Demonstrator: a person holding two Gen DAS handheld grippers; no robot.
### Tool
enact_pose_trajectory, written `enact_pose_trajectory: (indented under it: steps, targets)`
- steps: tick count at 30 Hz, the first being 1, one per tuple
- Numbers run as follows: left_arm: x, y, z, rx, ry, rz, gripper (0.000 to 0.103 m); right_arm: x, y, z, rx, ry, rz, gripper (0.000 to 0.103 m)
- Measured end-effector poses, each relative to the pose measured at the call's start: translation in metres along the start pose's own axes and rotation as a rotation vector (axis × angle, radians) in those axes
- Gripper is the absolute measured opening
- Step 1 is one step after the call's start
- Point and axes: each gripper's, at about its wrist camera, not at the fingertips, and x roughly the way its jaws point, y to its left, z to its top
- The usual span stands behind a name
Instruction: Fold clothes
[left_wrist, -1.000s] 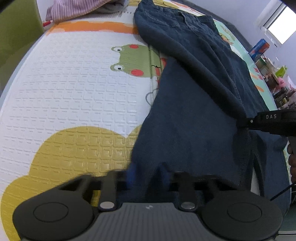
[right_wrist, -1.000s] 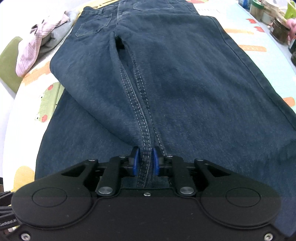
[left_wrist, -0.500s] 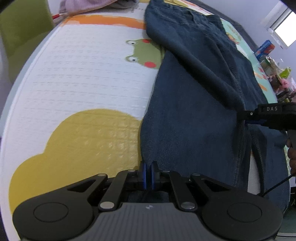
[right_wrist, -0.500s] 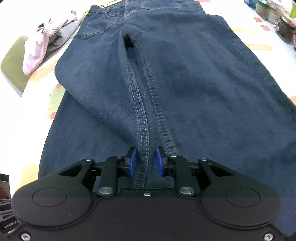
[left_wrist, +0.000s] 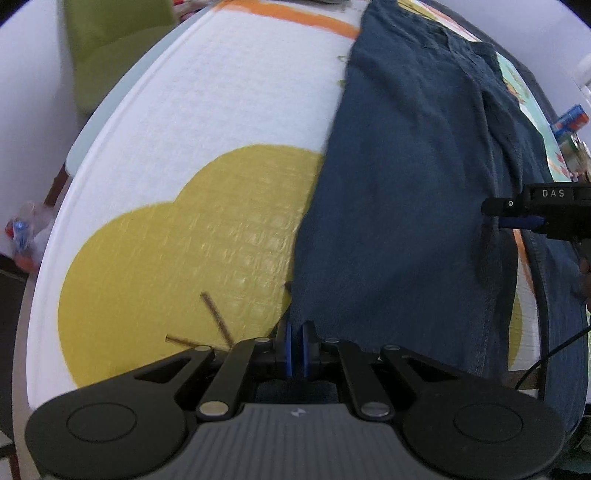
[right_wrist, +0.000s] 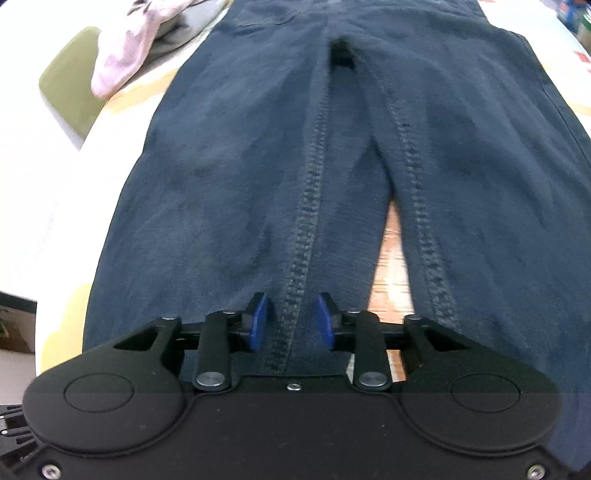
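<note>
Though blurred, dark jeans (right_wrist: 229, 177), flat.

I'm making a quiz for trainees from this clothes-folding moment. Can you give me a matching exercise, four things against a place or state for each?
Things
1. left gripper
2. right gripper
3. dark blue denim jeans
4. pink striped garment

Place or state
A. bunched up beyond the jeans' waistband, at the far left
B. jaws opening, stitched leg seam between them
C. spread out flat on the white and yellow play mat
D. jaws shut on the hem corner of a jeans leg

Pairs: 1-D, 2-B, 3-C, 4-A
</note>
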Motion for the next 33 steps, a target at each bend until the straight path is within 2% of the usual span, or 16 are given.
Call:
enact_pose_trajectory:
  steps: [6, 9, 15, 21, 27, 33]
  targets:
    - [-0.003, 0.008, -0.009, -0.037, 0.007, 0.028, 0.008, -0.001, 0.013, -0.001, -0.058, 0.006, -0.014, 0.037]
    - [-0.01, 0.012, -0.008, -0.034, -0.011, 0.014, 0.008, -0.008, 0.006, 0.0, -0.028, 0.003, 0.008, 0.037]
    - [-0.029, 0.003, 0.0, -0.025, -0.067, -0.009, 0.011, -0.037, -0.011, 0.0, 0.016, -0.06, 0.024, 0.037]
    - [-0.035, -0.023, 0.016, 0.041, -0.093, -0.063, 0.015, -0.065, -0.026, -0.003, 0.03, -0.132, 0.002, 0.037]
    - [-0.026, -0.057, 0.02, 0.133, -0.072, -0.113, 0.023, -0.086, -0.047, -0.022, 0.06, -0.178, -0.03, 0.037]
    - [-0.014, -0.097, 0.021, 0.249, -0.049, -0.158, 0.031, -0.096, -0.081, -0.042, 0.144, -0.184, -0.081, 0.037]
